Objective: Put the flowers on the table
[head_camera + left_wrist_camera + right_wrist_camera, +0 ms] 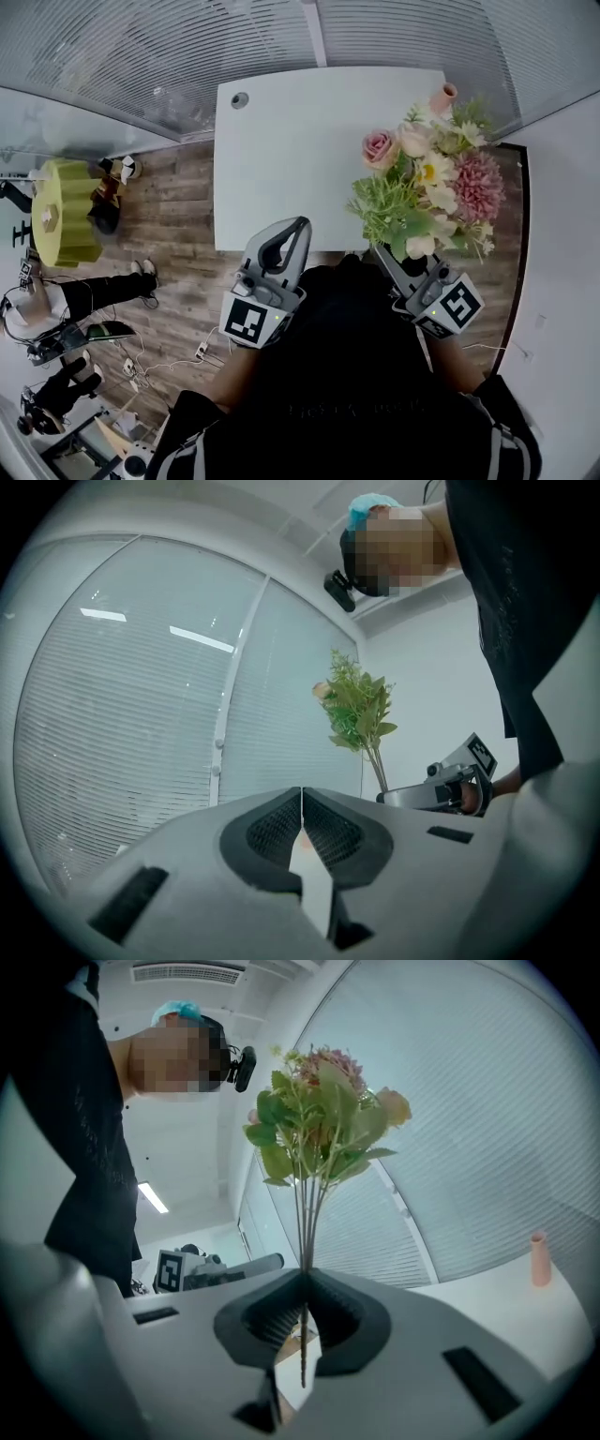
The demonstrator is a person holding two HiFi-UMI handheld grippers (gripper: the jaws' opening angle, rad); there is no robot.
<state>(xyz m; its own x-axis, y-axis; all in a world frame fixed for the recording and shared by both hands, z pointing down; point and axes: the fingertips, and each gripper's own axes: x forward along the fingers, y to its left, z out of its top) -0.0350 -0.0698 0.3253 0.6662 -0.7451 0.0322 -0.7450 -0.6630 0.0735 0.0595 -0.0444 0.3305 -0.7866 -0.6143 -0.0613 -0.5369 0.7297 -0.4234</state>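
Right tongs point(386, 255): pressed together on the stems point(303, 1321) of the flowers point(427, 178), pinching them low down. A short length of stem shows below the jaws.

Flowers: mixed bunch of pink and cream heads with green leaves, standing upright from the jaws. From the head view the bunch overlaps the near right corner of the counter point(291, 141). The stems are carried by the tongs alone.

Left tongs point(298, 230): pressed together, nothing between them. They hang over the counter's near edge, left of the flowers and well apart from them.

Counter: white top. A pink vase point(443, 97) stands upright at its far right corner.

Blinds point(187, 47) run along beyond the counter's far edge.
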